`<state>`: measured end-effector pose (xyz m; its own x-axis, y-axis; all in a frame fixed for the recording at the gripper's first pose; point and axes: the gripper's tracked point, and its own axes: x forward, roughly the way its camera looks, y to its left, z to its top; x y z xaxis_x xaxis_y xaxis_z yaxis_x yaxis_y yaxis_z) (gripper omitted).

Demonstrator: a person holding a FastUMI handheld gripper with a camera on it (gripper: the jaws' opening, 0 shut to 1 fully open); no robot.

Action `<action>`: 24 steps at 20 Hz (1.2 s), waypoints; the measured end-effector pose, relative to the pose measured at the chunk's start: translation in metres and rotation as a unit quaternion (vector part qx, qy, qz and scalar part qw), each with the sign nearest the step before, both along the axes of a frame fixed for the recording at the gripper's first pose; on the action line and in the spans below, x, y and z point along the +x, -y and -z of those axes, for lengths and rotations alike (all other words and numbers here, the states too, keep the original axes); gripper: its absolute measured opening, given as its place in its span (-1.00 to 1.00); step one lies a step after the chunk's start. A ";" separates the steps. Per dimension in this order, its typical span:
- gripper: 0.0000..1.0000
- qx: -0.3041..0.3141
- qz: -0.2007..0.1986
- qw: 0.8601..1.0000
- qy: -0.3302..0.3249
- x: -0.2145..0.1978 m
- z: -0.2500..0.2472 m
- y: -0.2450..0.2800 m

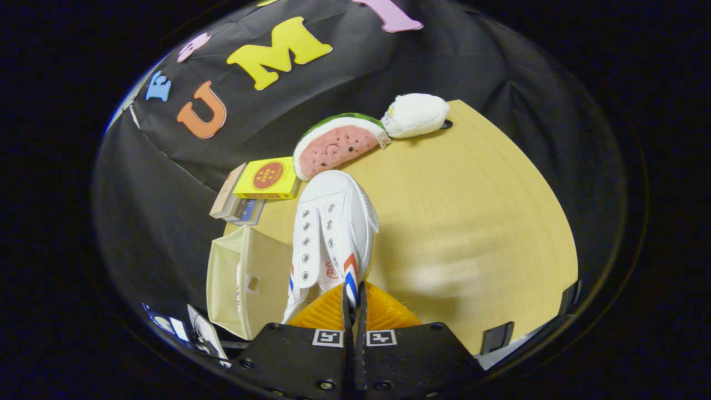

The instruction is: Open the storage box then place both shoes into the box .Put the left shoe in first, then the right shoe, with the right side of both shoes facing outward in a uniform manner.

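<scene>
Between the hand-held gripper (353, 303) fingers, seemingly pinched, hangs a white shoe (330, 233).

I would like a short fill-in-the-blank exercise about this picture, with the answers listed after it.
1. The gripper is shut on the white ____.
2. The open storage box stands beside the held shoe and already has one ____ inside.
3. Beyond the shoe lies a plush slice of ____.
4. The yellow box rests on the wooden ____.

Answers: shoe; shoe; watermelon; table
</scene>
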<state>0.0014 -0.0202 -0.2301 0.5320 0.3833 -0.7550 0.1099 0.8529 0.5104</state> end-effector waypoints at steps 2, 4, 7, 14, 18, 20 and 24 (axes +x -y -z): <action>-1.00 0.002 0.002 1.000 0.007 0.001 -0.019 -0.031; -1.00 0.002 0.005 1.000 0.016 -0.001 -0.034 -0.063; -1.00 0.003 0.005 1.000 0.025 0.001 -0.052 -0.113; -0.99 -0.007 -0.011 0.999 0.033 -0.005 -0.058 -0.214; -1.00 -0.029 -0.025 0.999 0.029 -0.006 -0.035 -0.247; -1.00 -0.038 -0.025 0.999 0.027 -0.004 -0.025 -0.254; -1.00 -0.070 -0.026 0.997 0.027 -0.003 -0.004 -0.251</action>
